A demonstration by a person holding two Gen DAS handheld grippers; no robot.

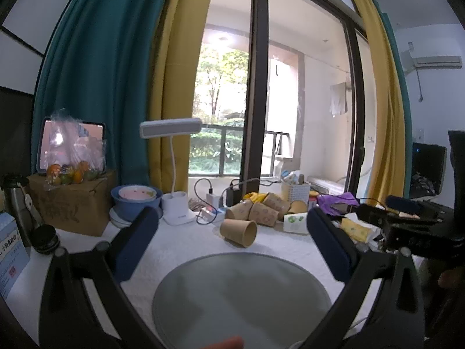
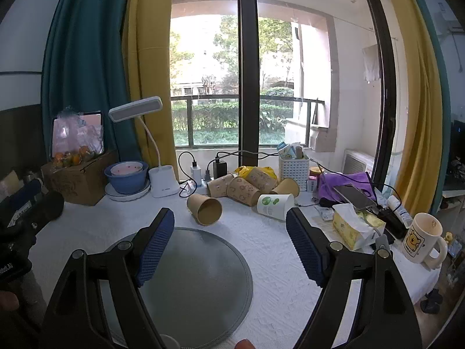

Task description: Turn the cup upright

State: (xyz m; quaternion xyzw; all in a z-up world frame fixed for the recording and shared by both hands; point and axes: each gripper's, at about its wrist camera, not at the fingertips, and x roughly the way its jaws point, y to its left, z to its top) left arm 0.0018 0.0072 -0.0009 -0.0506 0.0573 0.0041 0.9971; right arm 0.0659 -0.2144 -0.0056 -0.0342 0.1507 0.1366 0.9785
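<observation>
Brown paper cup (image 2: 204,210) lies on its side on the white tabletop (image 2: 270,261), open mouth facing the cameras, just beyond the far edge of the round grey mat (image 2: 203,276). Nothing touches it. Same cup in left view (image 1: 239,231), between and beyond the finger tips.

Behind it: pile of tipped brown cups (image 2: 241,187), plus a white cup with green print (image 2: 274,206) on its side to the right, apart from the target.

Right gripper (image 2: 229,247): fingers spread wide, nothing between them, hovering over the mat's near side. Left gripper (image 1: 232,241): fingers also spread wide, holding nothing, above the mat (image 1: 241,299).

Further out: white desk lamp (image 2: 161,180), blue bowl (image 2: 126,177) on plates, white basket (image 2: 293,167), yellow tissue pack (image 2: 353,226), bear mug (image 2: 421,241) at the right edge, cardboard box (image 2: 75,181) with bagged fruit on the left.
</observation>
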